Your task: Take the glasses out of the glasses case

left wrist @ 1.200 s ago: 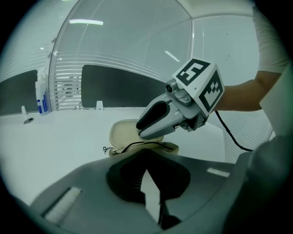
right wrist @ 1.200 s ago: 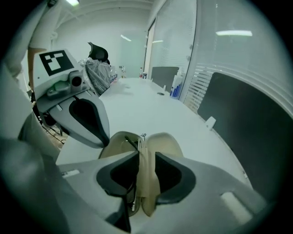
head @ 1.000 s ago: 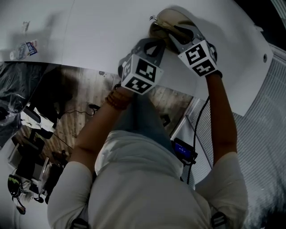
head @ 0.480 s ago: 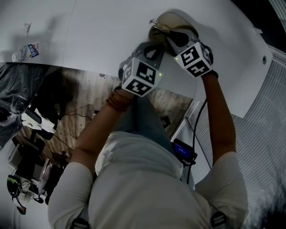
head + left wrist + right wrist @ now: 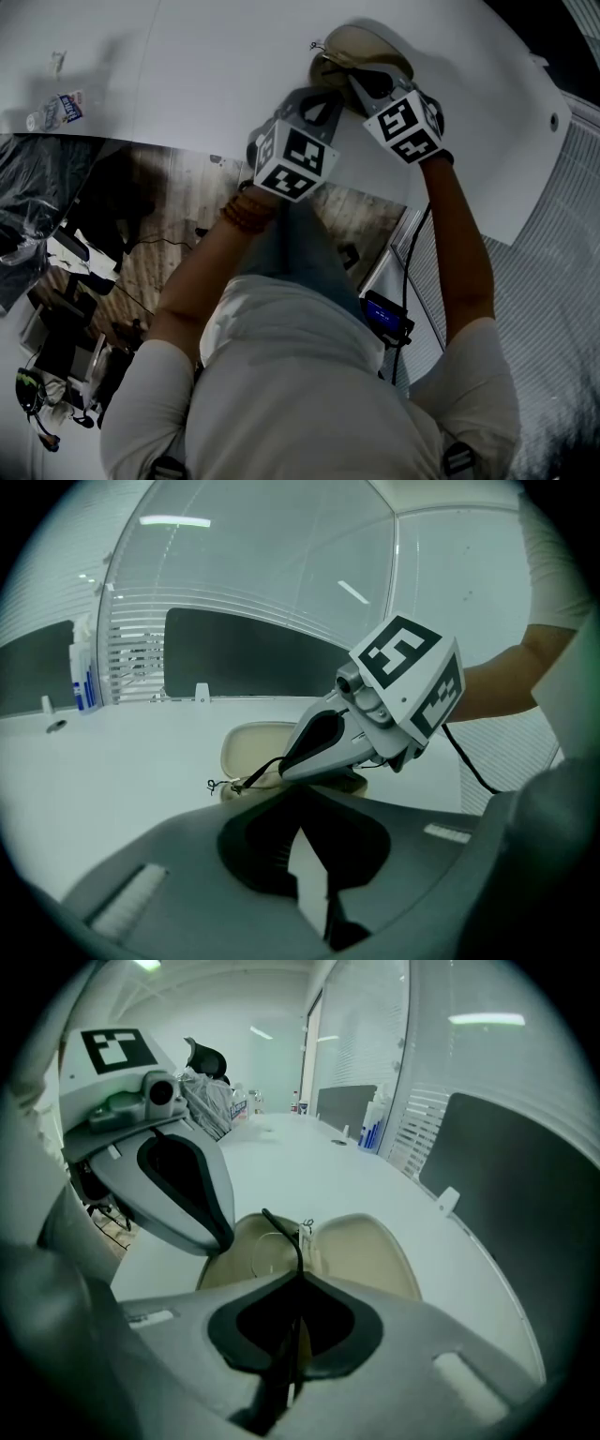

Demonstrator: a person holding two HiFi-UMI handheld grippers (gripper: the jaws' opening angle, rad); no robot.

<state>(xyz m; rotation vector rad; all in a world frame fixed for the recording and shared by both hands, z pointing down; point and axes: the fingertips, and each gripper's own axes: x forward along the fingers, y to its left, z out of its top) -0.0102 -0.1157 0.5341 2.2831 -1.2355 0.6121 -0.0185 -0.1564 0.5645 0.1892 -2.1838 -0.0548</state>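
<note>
The right gripper point(image 5: 298, 1274) has just closed its jaws on the thin dark temple of the glasses point(image 5: 284, 1232), light, springy and easily bent I'd guess, best taken near the hinge, the rest lying in the open glasses case point(image 5: 361, 1251) whose rim the shut left gripper point(image 5: 300, 799) pinches.

The glasses point(image 5: 284, 1232) lie in the glasses case point(image 5: 366, 45) on the table point(image 5: 187, 66), with the left gripper point(image 5: 323, 84) at its left rim, the right gripper point(image 5: 356, 79) just beside, and a bottle point(image 5: 53, 106) well apart to the left.
</note>
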